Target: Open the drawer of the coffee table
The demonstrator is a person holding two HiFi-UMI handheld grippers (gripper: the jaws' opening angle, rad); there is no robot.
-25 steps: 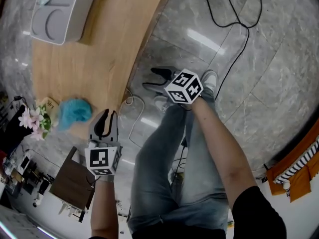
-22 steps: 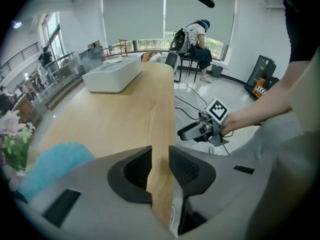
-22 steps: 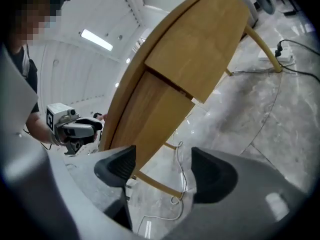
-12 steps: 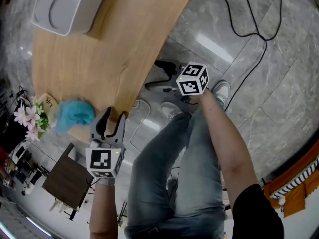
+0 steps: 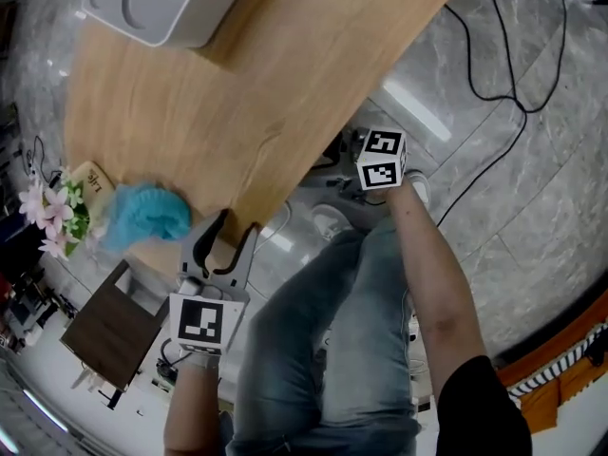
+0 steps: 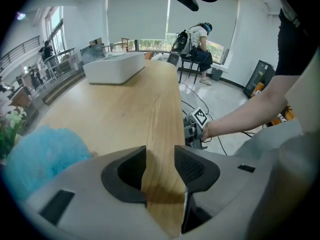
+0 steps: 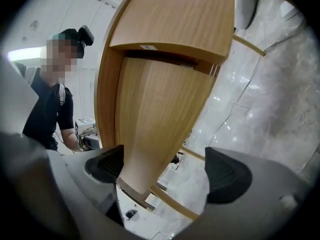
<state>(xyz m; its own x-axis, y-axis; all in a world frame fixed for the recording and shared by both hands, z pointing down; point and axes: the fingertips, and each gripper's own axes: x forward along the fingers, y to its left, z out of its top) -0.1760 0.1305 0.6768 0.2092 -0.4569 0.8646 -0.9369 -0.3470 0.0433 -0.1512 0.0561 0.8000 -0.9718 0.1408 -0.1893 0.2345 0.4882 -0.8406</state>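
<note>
Both sets of jaws are opening. Left gripper (image 6: pixel 160 166), lower left, straddles the coffee table (image 5: pixel 256 84) top edge without pinching it. Centre-right, the drawer (image 7: pixel 155 119) front sits under the top: rigid, smooth wood, no handle visible, probably slippery. Right gripper (image 7: pixel 170 170) spreads wide around its edge, unclamped; grip that lip.

The left gripper (image 6: pixel 160 159) pointed along the light wooden counter (image 6: pixel 115 114), its dark jaws opening with the counter's near edge between them. A fluffy turquoise cloth (image 6: pixel 37 159) lay at left, and a white rectangular box (image 6: pixel 114 66) sat farther along.
</note>
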